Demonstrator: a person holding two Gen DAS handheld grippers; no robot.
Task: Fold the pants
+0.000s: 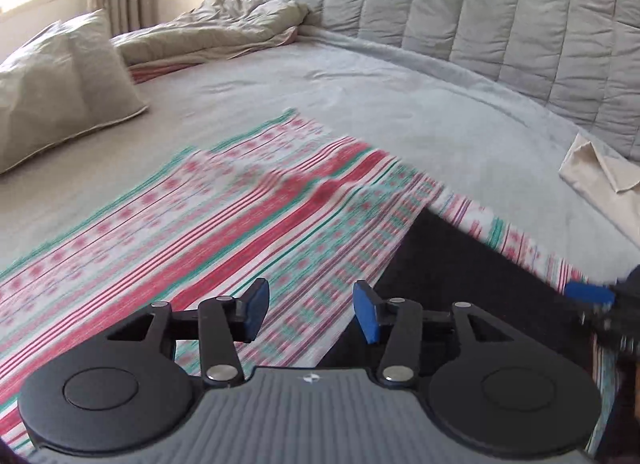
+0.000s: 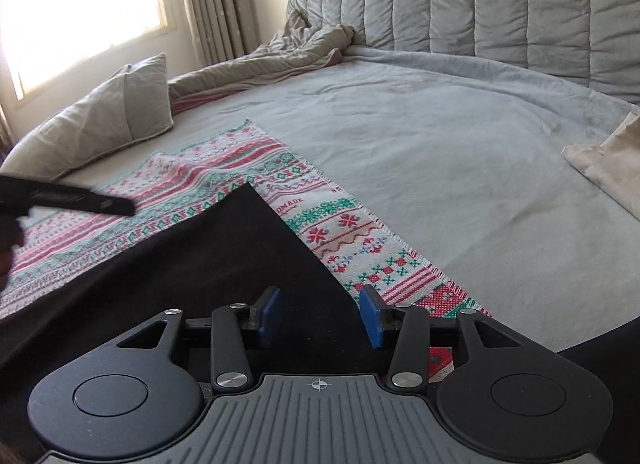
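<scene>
Both tools, left tool (image 1: 310, 310) and right tool (image 2: 323, 316), hang half-open and empty over black pants (image 2: 224, 260) on a patterned cloth (image 2: 340, 224).

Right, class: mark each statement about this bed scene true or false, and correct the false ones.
1. The black pants lie on a patterned cloth. True.
2. The right claw is clamped on the pants. False: it is open, nothing pinched.
3. A pillow sits by the window side. True.
4. The left claw holds the pillow. False: it is open and empty.
5. The cloth is plain blue. False: red, green and white.
</scene>
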